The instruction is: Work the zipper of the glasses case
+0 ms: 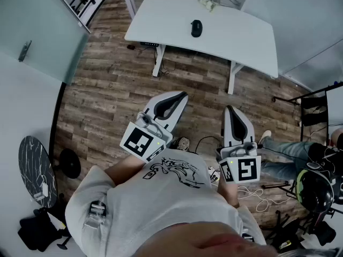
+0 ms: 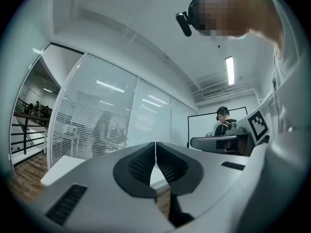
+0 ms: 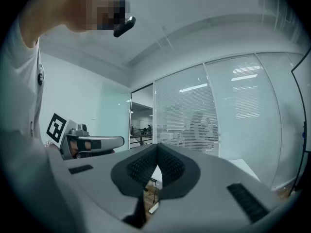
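Grey-padded and closed tight on nothing, left gripper and right gripper alike, held level by the chest. Well apart from the dark glasses case, lying out on the white table ahead. Likely to shove the case across the smooth top or miss the zipper pull if brought in closed, with no steadying grip.

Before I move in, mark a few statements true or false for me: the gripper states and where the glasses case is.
1. The glasses case lies on the white table. True.
2. The left gripper has its jaws together with nothing between them. True.
3. The right gripper holds the case. False: it is shut and empty.
4. Both grippers are over the table. False: they are over the wooden floor, short of the table.
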A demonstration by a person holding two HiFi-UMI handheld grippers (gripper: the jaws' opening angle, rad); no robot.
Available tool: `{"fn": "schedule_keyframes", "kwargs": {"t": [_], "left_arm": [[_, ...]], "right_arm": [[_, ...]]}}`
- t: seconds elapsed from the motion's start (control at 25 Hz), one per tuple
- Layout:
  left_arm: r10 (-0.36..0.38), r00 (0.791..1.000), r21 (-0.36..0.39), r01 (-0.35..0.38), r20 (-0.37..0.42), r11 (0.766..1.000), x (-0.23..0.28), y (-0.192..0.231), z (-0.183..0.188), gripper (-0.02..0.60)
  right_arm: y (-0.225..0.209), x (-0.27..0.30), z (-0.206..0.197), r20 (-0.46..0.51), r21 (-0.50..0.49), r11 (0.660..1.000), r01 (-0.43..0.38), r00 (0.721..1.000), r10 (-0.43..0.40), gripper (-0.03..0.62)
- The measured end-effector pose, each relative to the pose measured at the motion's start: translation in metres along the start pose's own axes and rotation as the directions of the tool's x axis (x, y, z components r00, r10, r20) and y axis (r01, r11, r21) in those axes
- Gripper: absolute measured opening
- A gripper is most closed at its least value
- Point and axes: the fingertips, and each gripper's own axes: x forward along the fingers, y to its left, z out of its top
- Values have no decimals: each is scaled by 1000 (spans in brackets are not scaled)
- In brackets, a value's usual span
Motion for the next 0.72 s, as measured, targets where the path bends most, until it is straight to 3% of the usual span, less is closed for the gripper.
{"fn": "schedule_keyframes", "kwargs": {"t": [0.36, 0.72], "left_arm": [[5, 1000, -1, -5, -4, 1000, 47, -9, -8, 21], [21, 1000, -19, -22, -18, 1000, 92, -5, -22, 21]], "right_arm": [[-52, 0, 1, 31, 22, 1000, 7, 999, -7, 5], [-88, 22, -12, -9, 28, 999, -32, 999, 32, 5]]}}
